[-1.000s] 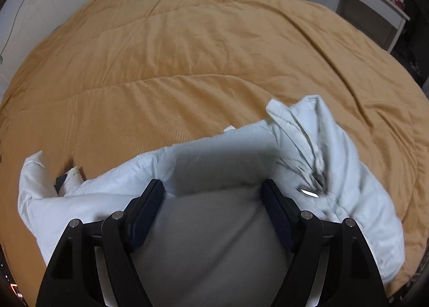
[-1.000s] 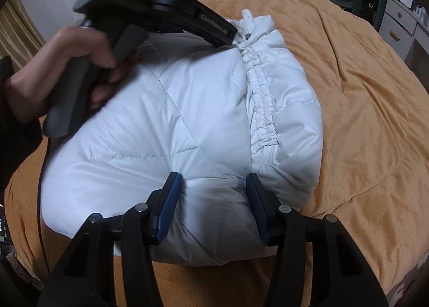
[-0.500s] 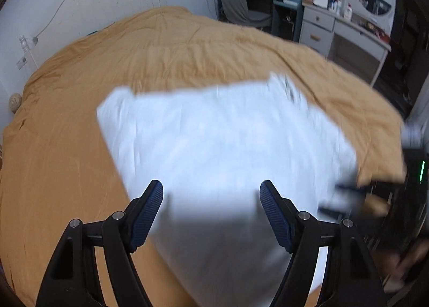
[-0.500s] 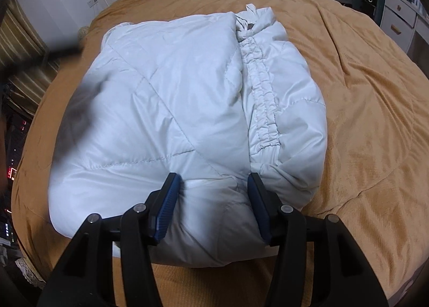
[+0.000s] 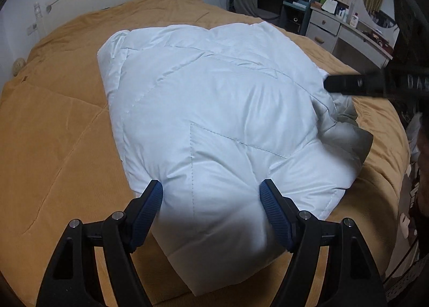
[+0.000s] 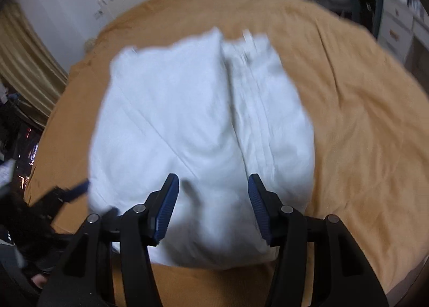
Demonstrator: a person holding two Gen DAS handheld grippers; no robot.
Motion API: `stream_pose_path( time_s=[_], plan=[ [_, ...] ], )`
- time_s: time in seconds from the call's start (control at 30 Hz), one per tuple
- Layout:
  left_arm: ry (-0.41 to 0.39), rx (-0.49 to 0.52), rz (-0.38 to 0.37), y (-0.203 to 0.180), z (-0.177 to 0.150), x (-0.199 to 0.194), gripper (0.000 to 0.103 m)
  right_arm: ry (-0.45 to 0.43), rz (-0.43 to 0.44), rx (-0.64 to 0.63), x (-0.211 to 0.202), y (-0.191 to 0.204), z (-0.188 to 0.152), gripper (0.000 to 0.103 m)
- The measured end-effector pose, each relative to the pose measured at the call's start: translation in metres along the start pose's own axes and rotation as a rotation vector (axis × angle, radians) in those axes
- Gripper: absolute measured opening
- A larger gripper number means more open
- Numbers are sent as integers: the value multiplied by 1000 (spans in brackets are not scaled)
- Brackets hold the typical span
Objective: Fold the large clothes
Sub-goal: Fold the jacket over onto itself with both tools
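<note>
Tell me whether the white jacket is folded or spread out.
Folded: the white jacket lies as a compact puffy bundle on the orange bedspread, no sleeves spread out.

We are looking steeply down from both wrists, close over the folded white puffer jacket (image 5: 214, 119) on the orange bed (image 5: 53, 133), sharing it from neighbouring sides.

Dim, cool indoor light; left wrist view sharp with soft shadow beneath the gripper, right wrist view motion-blurred throughout; both show fisheye bending and dark corner vignetting.
</note>
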State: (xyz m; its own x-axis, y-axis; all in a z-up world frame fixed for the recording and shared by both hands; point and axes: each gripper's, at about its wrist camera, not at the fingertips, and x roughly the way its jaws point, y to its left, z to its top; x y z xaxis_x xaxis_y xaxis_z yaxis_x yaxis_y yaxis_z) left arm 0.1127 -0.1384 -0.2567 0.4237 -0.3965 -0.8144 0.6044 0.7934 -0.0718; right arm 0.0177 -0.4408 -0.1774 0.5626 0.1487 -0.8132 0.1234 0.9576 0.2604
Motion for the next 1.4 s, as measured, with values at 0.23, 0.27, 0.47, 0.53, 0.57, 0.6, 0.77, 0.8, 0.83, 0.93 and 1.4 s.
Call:
stream_pose_path(
  time_s=[0.23,0.27,0.47,0.53,0.57,0.6,0.77,0.8,0.83,0.93,1.4],
  plan=[
    [0,-1,-32,4,2,0,77,87,-74,-93,65,38,57,56],
    [-4,0,-44,4,2,-1,77,112,-84,-72,80,29,60,57],
    [24,-78,-157,28,6,-8,80,92,-15,214,56,-47,51,69],
    [29,-200,-250,56,11,-14,80,59,-24,232,27,-53,37,84],
    [25,-281,-274,75,12,-17,80,40,-11,237,13,-57,28,101],
    [24,-336,-276,89,12,-18,84,28,16,246,1,-60,19,103],
    [55,-590,-289,161,2,-6,87,117,141,303,-10,-78,-14,103],
    [65,-622,-309,171,2,-1,87,134,155,314,-6,-83,-20,103],
    [67,-658,-348,180,3,6,87,159,184,334,0,-88,-27,103],
    [75,-760,-463,201,5,35,87,223,374,464,25,-102,-44,103],
    [89,-807,-720,200,61,159,103,318,587,484,111,-96,-45,103]
  ],
)
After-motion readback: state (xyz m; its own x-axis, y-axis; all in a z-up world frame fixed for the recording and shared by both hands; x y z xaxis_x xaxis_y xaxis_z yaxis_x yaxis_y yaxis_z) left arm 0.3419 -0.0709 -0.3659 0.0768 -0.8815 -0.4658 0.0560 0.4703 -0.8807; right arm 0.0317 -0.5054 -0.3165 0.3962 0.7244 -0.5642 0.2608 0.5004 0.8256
